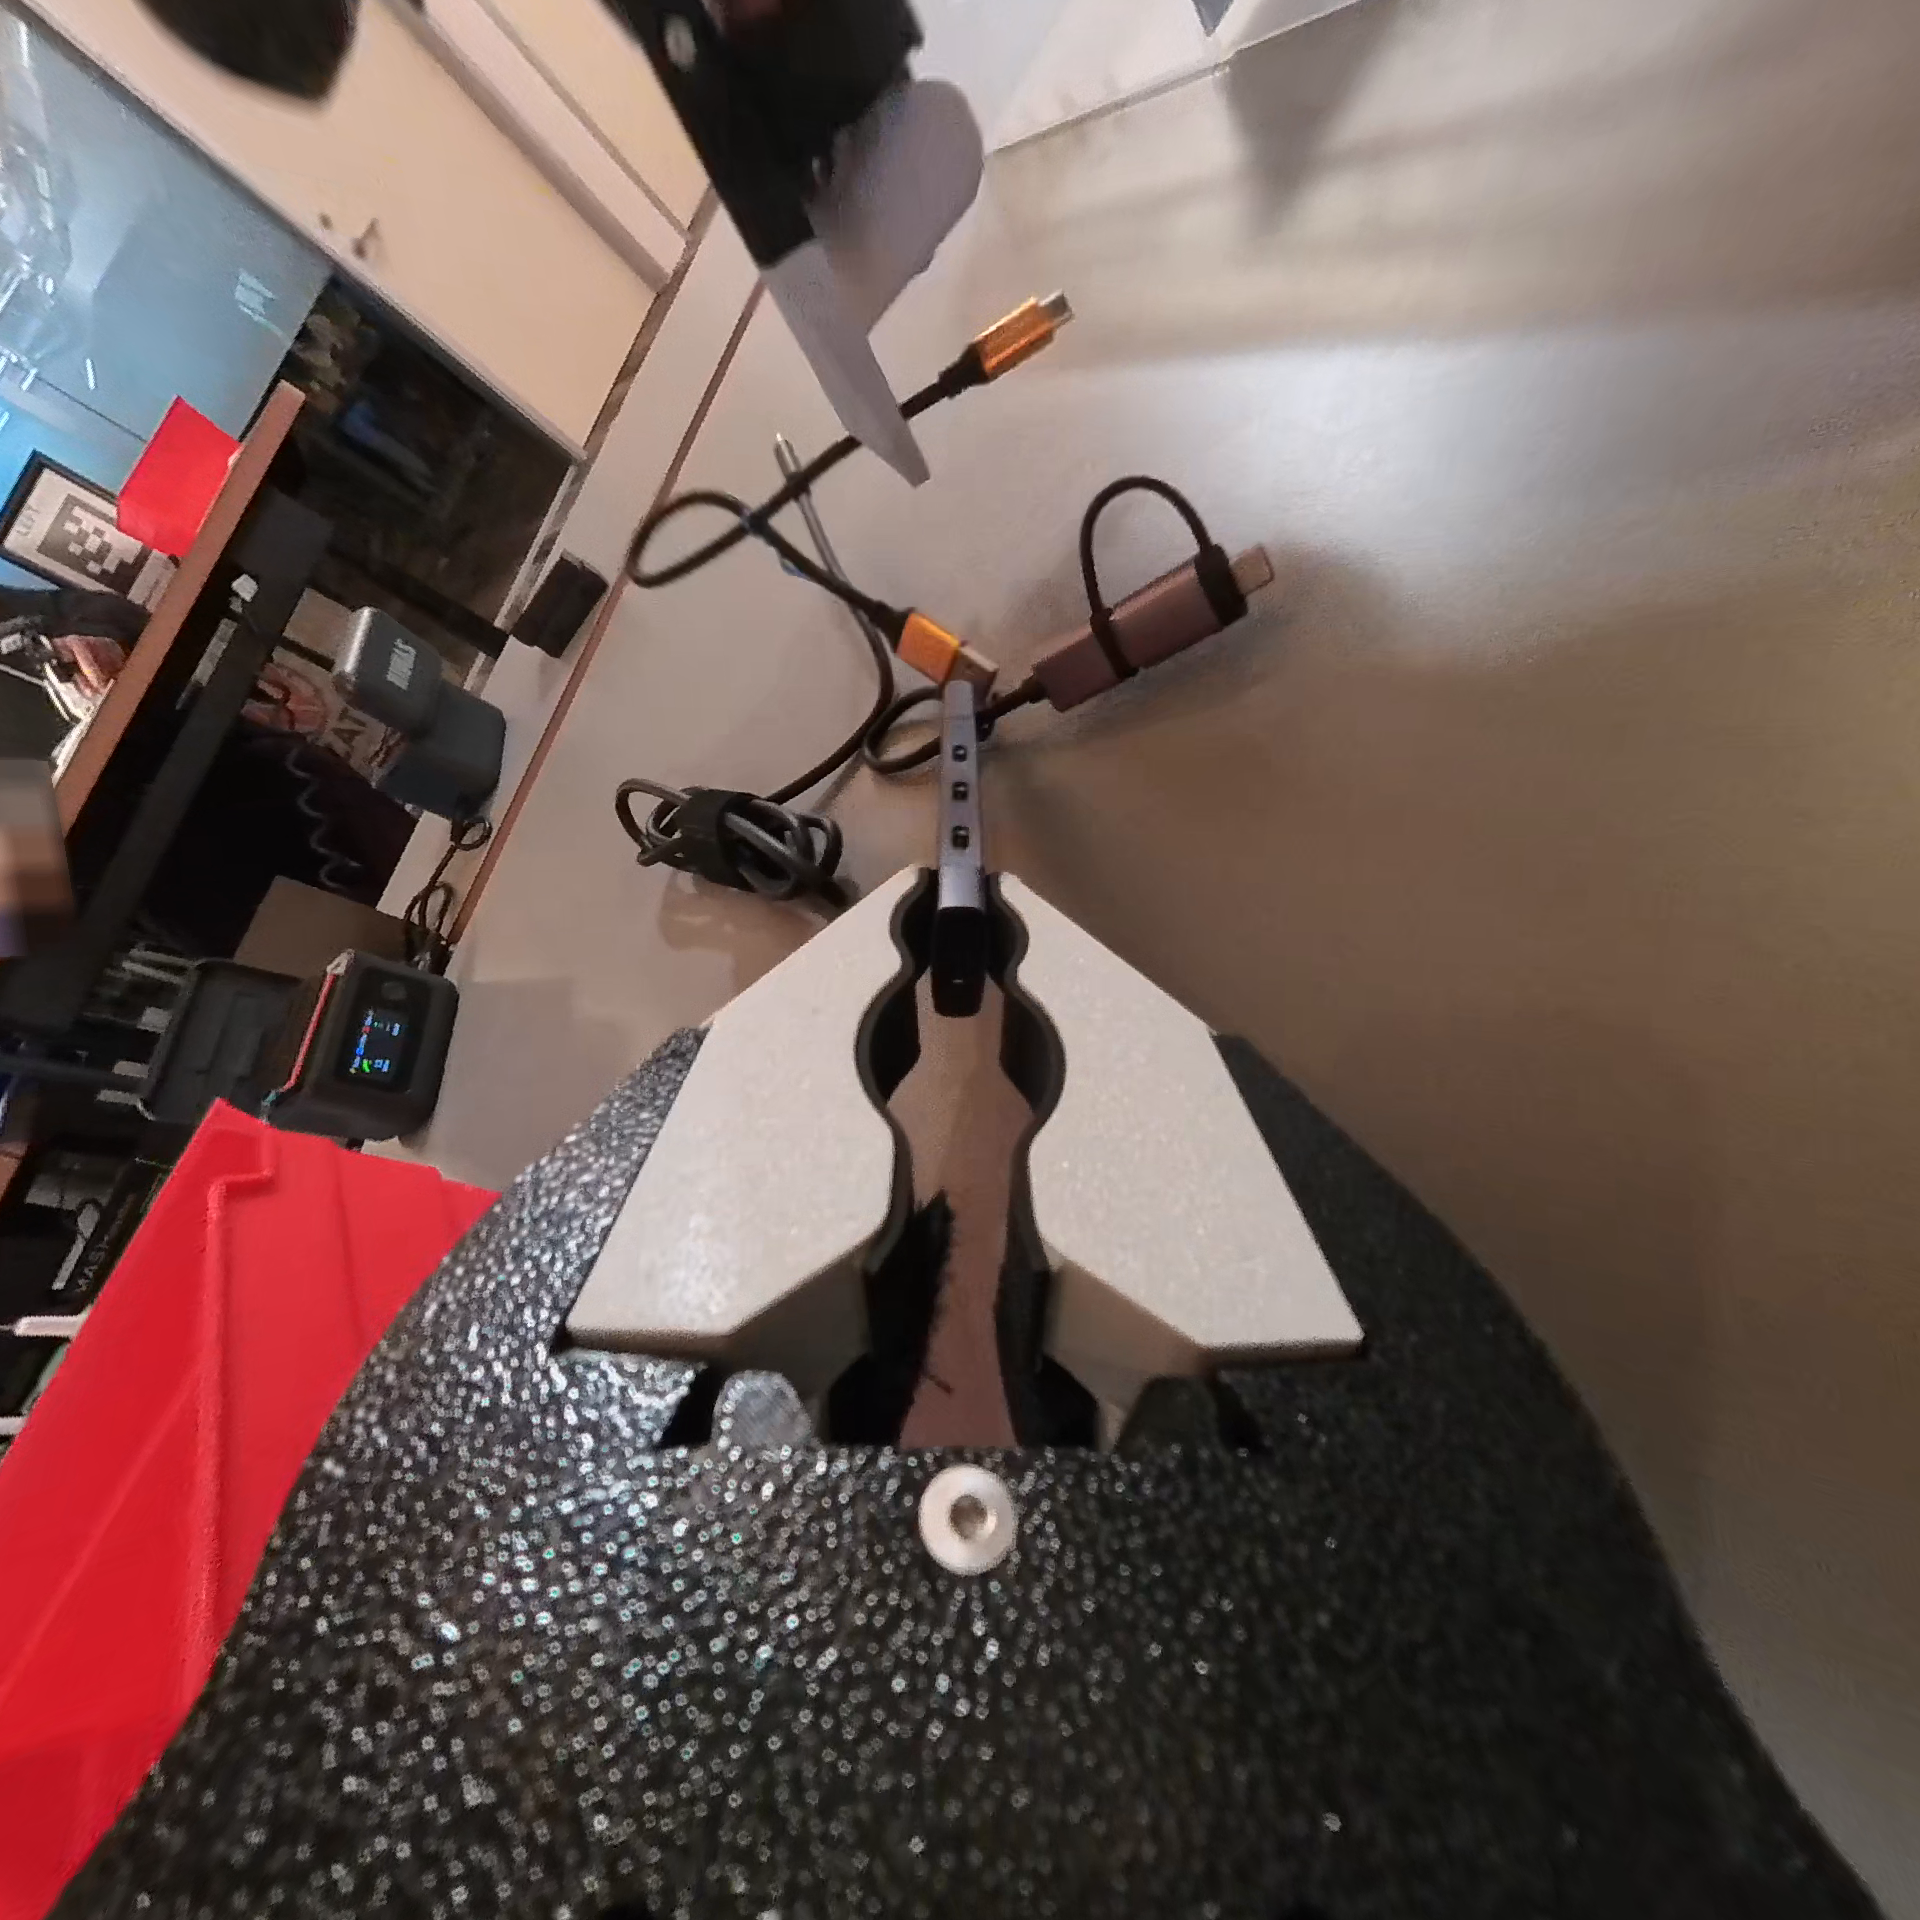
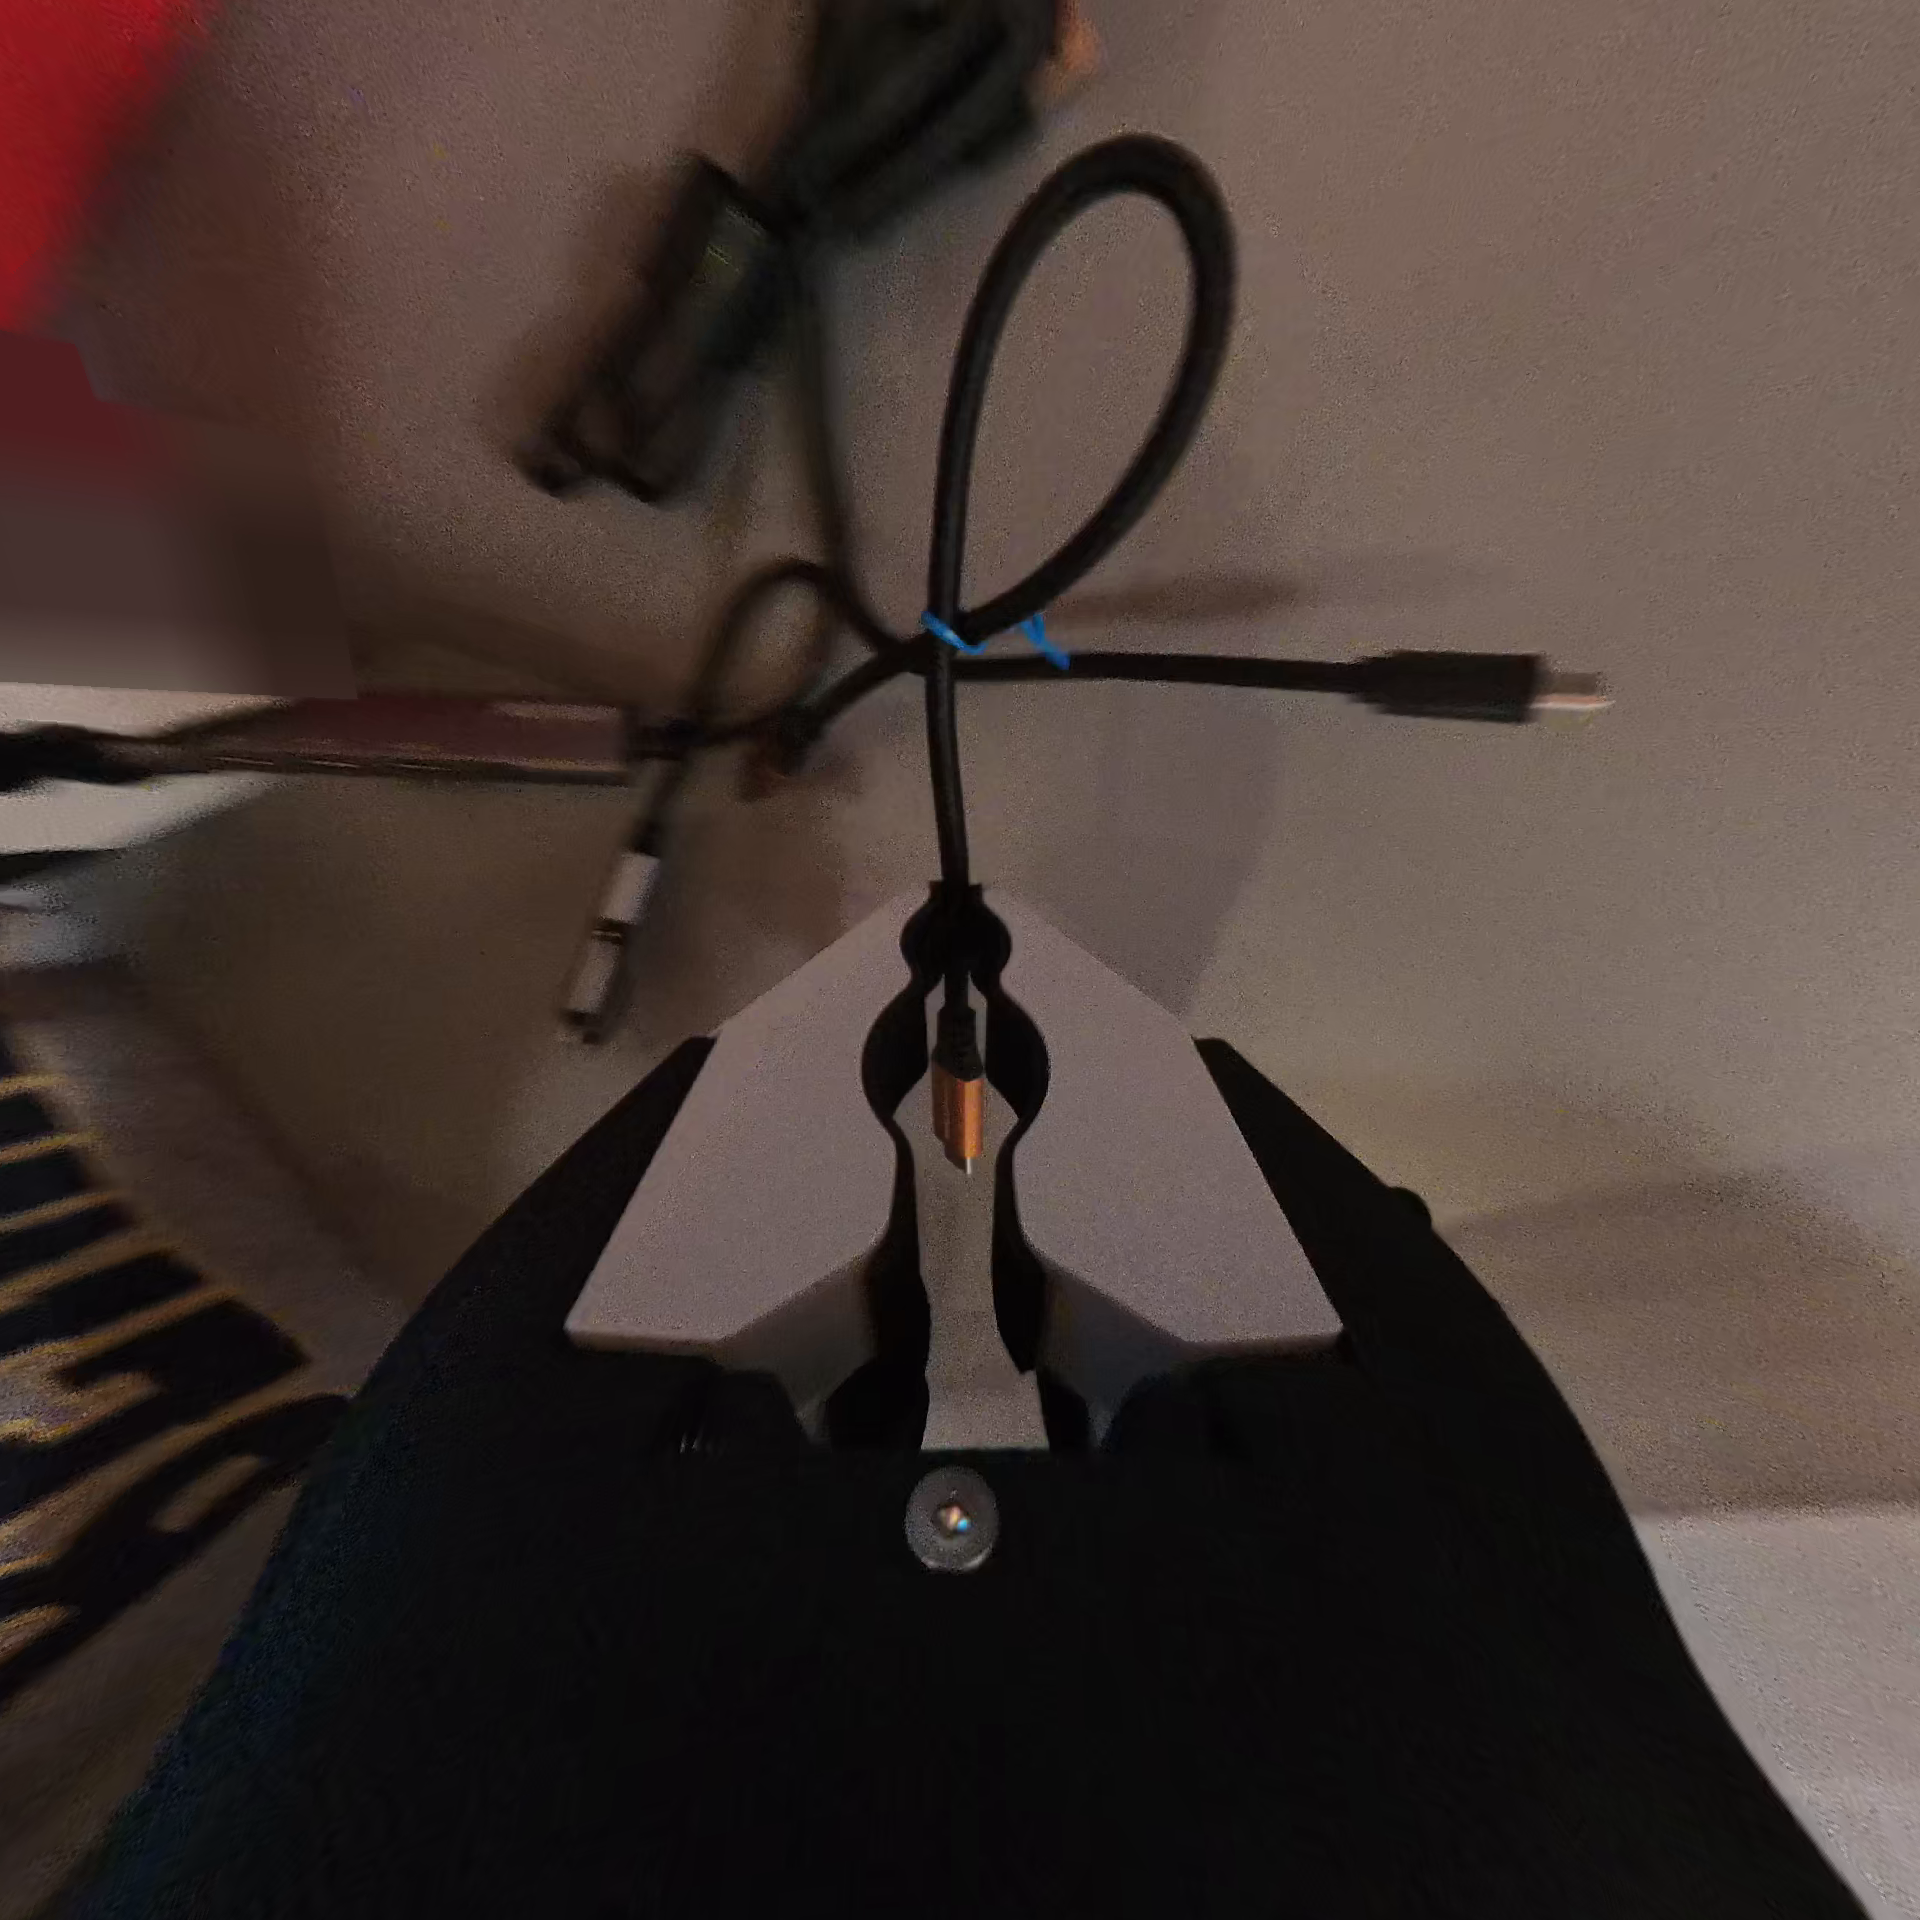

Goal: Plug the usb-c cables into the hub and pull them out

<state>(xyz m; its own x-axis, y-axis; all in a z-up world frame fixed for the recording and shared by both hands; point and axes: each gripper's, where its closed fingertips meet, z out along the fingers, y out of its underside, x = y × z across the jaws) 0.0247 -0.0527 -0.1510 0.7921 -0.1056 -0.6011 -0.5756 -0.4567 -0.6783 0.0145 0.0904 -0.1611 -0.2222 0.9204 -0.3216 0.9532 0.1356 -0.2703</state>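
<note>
While both grippers are occupied, we log two held items. Our left gripper (image 1: 961,904) is clenched on one slim grey USB hub (image 1: 961,800), which sticks forward past the fingertips, lifted over the beige tabletop (image 1: 1455,935); we count three small ports along its visible edge. Our right gripper (image 2: 956,914) is clamped on the black cable (image 2: 951,769) just behind its orange USB-C plug (image 2: 956,1107), and the plug tip points back toward the camera between the fingers. This cable runs ahead into one loop bound by a blue tie (image 2: 951,632); its far black plug (image 2: 1455,686) hangs out to the right.

From the left wrist view we count two orange connectors: one (image 1: 1013,338) raised beside the right gripper's finger, one (image 1: 935,649) lying near the hub's tip. One grey adapter plug (image 1: 1143,623) with a short black tether loop lies just beside it. One coiled black cable bundle (image 1: 727,836) rests farther left. One red bin (image 1: 208,1403) sits at the table edge.
</note>
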